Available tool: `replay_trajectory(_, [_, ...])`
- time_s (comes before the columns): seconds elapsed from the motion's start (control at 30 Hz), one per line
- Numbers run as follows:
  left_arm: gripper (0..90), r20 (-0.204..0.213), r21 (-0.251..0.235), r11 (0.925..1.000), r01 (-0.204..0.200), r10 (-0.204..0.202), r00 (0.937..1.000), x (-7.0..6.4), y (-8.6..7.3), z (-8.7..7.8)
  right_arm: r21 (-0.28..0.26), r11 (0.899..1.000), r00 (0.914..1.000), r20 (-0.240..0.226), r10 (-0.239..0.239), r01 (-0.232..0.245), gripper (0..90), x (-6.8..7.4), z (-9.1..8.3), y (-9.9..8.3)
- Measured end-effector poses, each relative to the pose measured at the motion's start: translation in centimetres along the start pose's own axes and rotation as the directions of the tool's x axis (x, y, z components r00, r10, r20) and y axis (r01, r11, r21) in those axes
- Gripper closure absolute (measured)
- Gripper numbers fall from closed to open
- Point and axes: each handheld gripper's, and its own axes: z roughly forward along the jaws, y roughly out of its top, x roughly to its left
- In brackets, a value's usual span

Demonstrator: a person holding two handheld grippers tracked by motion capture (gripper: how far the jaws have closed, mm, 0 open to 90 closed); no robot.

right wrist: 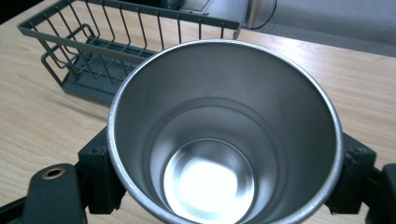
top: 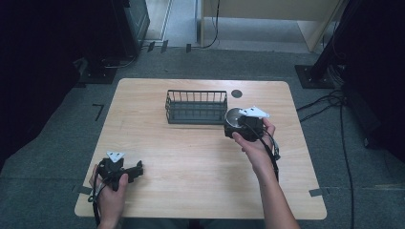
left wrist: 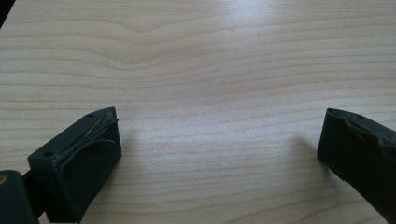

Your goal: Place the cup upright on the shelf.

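Observation:
A shiny steel cup [right wrist: 224, 135] sits upright and empty between the jaws of my right gripper [right wrist: 224, 172], which is shut on its sides. From above, the cup [top: 233, 116] and right gripper [top: 235, 123] are just right of a dark wire basket [top: 196, 106] at the table's far middle. The basket [right wrist: 107, 51] lies beyond the cup to the left in the right gripper view. My left gripper [top: 139, 170] rests low at the table's near left corner, open, with bare wood between its fingers [left wrist: 79, 158].
The light wooden table [top: 191, 157] has a small dark round hole [top: 236, 93] behind the basket. Cables [top: 325, 102] and stand bases lie on the grey floor to the right and behind.

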Motion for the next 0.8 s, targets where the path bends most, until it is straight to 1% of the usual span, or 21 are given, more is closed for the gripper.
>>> replay_trajectory(0.33, [0.0, -0.001, -0.001, 1.0, 0.0, 0.0, 1.0, 0.0, 0.0, 0.0, -0.014, 1.0, 0.9998, -0.016, -0.013, 0.013, 18.5, 0.5, 0.5, 2.0])
replay_trajectory(0.8, [0.0, 0.0, 0.002, 1.0, 0.0, 0.0, 1.0, 0.0, 0.0, 0.0, -0.001, 1.0, 0.9989, -0.039, -0.026, 0.026, 18.5, 1.4, 1.8, 4.0])
